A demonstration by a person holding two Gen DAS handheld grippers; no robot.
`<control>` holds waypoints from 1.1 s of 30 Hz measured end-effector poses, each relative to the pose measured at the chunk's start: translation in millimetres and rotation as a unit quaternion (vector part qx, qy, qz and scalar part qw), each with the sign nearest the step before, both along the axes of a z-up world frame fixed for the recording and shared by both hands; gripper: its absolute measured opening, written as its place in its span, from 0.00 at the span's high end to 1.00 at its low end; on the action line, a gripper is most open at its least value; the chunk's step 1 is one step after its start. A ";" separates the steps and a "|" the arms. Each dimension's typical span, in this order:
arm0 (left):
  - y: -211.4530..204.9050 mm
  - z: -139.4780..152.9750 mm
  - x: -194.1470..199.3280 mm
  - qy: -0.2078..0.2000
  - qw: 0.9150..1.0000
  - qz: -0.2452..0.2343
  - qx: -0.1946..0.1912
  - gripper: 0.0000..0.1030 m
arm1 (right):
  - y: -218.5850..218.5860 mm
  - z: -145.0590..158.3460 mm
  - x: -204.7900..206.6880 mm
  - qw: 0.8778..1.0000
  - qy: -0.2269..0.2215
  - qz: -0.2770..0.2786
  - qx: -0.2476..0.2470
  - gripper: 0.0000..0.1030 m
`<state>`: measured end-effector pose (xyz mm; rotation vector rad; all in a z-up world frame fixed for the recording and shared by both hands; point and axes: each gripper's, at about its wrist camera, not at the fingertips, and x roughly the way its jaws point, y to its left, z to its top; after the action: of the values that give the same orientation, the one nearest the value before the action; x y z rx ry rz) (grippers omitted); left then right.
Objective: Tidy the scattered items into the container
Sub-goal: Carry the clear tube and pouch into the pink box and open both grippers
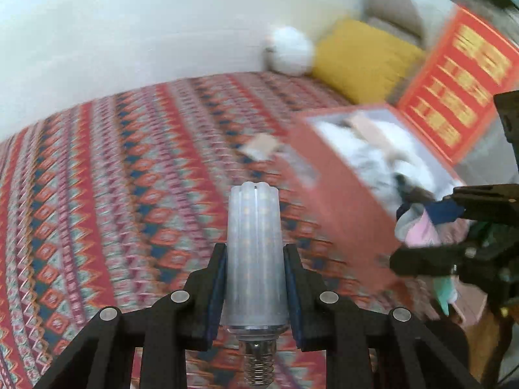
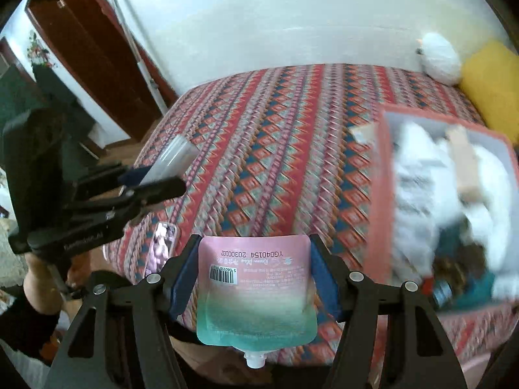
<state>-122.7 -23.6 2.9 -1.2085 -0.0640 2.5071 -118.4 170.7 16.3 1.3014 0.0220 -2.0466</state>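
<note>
My left gripper (image 1: 254, 253) is shut on a frosted LED corn bulb (image 1: 253, 253), screw base toward the camera, held above the patterned bed cover. My right gripper (image 2: 254, 249) is shut on a pink and green spout pouch (image 2: 254, 288), nozzle pointing down. The red box (image 1: 337, 194) stands open to the right of the bulb, holding white fluffy stuff and other items. In the right wrist view the red box (image 2: 379, 194) is at the right, and the left gripper (image 2: 152, 181) with the bulb (image 2: 170, 159) shows at the left. A small tan item (image 1: 261, 146) lies beside the box.
The bed cover (image 1: 113, 178) with a red diamond pattern spreads across both views. A white plush (image 1: 290, 50) and a yellow cushion (image 1: 363, 58) lie at the far end. The box's red lid (image 1: 460, 87) stands up behind it. A phone (image 2: 163, 246) lies near the bed's edge.
</note>
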 end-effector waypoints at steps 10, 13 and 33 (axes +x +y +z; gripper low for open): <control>173.9 34.3 -34.9 0.013 0.993 -0.120 0.003 0.74 | 207.3 48.1 14.7 0.985 0.049 -0.164 -0.033 0.34; 212.4 33.8 -58.3 0.012 0.991 -0.136 0.002 0.74 | 251.8 52.5 -13.3 0.974 0.069 -0.210 -0.043 0.34; 289.6 -15.0 -136.7 0.065 0.991 -0.084 -0.076 0.06 | 285.7 -32.7 -131.6 0.948 0.109 -0.298 0.018 0.02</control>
<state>-259.5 266.0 -12.1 -1.0550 0.2563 2.4700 -250.0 456.4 -16.4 1.1886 -0.2674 -2.7064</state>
